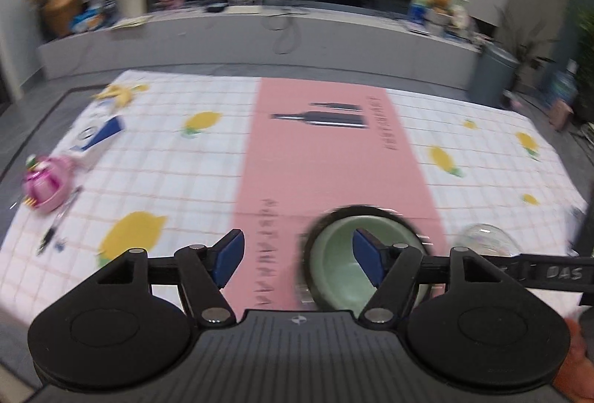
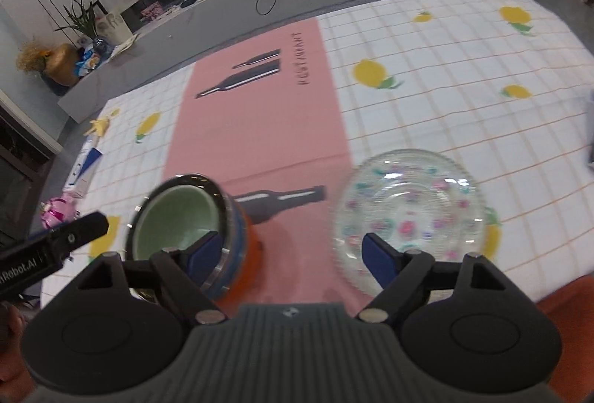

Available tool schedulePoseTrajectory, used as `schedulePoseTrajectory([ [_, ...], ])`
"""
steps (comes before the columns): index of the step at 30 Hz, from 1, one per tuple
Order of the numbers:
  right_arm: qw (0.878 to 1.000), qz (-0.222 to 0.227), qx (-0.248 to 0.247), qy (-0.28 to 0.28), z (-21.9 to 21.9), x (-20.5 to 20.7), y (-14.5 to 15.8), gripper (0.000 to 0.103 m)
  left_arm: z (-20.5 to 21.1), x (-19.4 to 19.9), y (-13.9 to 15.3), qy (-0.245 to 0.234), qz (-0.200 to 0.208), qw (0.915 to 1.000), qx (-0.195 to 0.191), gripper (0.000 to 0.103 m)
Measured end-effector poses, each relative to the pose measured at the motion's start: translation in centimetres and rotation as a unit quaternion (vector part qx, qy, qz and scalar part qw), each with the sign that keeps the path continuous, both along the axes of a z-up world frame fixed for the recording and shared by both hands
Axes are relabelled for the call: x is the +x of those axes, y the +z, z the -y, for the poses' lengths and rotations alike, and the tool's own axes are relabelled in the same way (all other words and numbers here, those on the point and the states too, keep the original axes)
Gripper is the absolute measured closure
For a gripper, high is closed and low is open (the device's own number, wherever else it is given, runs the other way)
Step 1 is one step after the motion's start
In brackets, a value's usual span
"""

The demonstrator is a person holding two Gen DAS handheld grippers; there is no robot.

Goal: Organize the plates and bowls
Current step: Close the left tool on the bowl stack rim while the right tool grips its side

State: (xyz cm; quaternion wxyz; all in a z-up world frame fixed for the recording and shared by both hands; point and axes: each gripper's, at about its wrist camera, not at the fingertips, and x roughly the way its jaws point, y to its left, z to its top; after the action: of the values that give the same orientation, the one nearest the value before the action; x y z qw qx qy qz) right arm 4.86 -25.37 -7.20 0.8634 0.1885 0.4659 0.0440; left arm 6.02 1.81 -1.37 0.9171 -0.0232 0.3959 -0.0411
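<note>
- Left gripper: fingers spread wide, nothing between them, nothing touched; it hangs above the pink runner.
- Right gripper: fingers spread wide, empty; the gap lies over bare runner between bowl and plate.
- Bowl stack: on the near part of the runner, left of the plate. Green bowl on top, nested in a dark-rimmed bowl, with blue and orange sides showing beneath. The green bowl is empty.
- Glass plate: clear, ribbed rim, small coloured flower print; lies flat on the cloth just right of the runner, apart from the bowl stack. Nothing on it.
- Counter: covered by a white checked cloth with lemon print.
- Far left edge: pink toy, pen, blue-and-white box, blurred.
</note>
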Motion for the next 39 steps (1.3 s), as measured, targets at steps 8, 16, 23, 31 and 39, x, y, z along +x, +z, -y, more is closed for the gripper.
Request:
schedulePoseTrajectory([
  [8,0.998,-0.054,0.028,0.015,-3.1,2.5,-2.5,0.018,-3.9,0.8,-3.1,0.035,-0.038,0.9964,-0.067,0.024],
  [16,0.994,-0.095,0.047,0.011,-3.4,4.4,-5.3,0.018,-3.7,2.1,-6.7,0.021,-0.087,0.9851,-0.147,0.024],
  [23,0.99,-0.121,0.078,0.009,-3.1,5.5,-7.5,0.023,-3.0,3.1,-8.6,0.015,-0.126,0.9756,-0.179,0.027],
  [31,0.98,-0.142,0.137,0.004,-2.7,5.9,-9.2,0.032,-2.8,3.8,-10.3,0.025,-0.162,0.9639,-0.21,0.038],
  [39,0.977,-0.135,0.166,0.017,-2.9,6.1,-9.2,0.051,-2.8,4.1,-10.5,0.026,-0.17,0.9588,-0.226,0.051],
])
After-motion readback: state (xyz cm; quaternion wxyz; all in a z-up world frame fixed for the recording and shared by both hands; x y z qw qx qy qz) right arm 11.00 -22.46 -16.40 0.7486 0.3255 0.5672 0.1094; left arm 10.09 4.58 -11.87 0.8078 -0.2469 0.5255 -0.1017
